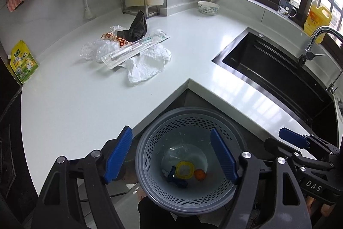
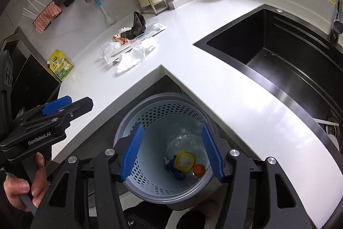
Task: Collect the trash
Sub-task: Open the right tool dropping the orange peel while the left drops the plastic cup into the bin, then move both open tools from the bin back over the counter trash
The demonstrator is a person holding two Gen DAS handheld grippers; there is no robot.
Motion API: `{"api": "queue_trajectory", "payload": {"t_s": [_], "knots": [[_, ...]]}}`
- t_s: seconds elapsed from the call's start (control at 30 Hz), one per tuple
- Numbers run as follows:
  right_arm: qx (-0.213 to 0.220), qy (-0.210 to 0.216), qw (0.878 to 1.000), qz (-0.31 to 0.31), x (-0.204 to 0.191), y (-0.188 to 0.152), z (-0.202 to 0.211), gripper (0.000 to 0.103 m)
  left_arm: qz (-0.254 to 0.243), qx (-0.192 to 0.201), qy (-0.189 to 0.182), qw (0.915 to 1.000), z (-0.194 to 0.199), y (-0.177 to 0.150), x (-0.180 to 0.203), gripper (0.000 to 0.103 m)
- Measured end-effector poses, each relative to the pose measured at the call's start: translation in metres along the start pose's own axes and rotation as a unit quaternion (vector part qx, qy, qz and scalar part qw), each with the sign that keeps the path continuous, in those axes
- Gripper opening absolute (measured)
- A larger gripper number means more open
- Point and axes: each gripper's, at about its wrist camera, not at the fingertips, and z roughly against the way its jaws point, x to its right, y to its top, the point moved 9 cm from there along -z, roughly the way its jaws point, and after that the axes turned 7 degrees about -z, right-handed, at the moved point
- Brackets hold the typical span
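A grey perforated trash basket (image 1: 150,138) stands on the floor in the counter's inner corner; it also shows in the right wrist view (image 2: 128,121). In it lie a yellow-rimmed lid (image 1: 184,169), a blue item and an orange fruit (image 1: 199,174). A trash pile sits on the white counter: crumpled white paper (image 1: 148,63), a clear plastic package (image 1: 133,49), a clear bag (image 1: 92,49), a snack wrapper (image 1: 115,38) and a dark cloth (image 1: 137,28). My left gripper (image 1: 171,153) and right gripper (image 2: 171,152) are open and empty above the basket.
A black sink (image 1: 278,70) with a tap (image 1: 317,40) is on the right. A white bowl (image 1: 208,7), a green pouch (image 1: 23,61), a metal rack (image 1: 134,0), a yellow bottle (image 1: 317,18) and a cup (image 1: 286,9) stand along the counter's back.
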Motion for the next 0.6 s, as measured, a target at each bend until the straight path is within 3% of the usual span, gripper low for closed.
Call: {"api": "queue_trajectory", "payload": {"t_s": [0.3,0.6], "knots": [[0.023,0.01,1.0,0.008,-0.005,0.024,0.008,0.061,0.018,0.016,0.016,0.9996,0.012,0.009,-0.015,0.079],[0.014,0.019,1.0,0.016,-0.023,0.046,-0.008,0.061,0.035,0.01,0.022,0.9991,0.01,0.011,-0.034,0.079]]}}
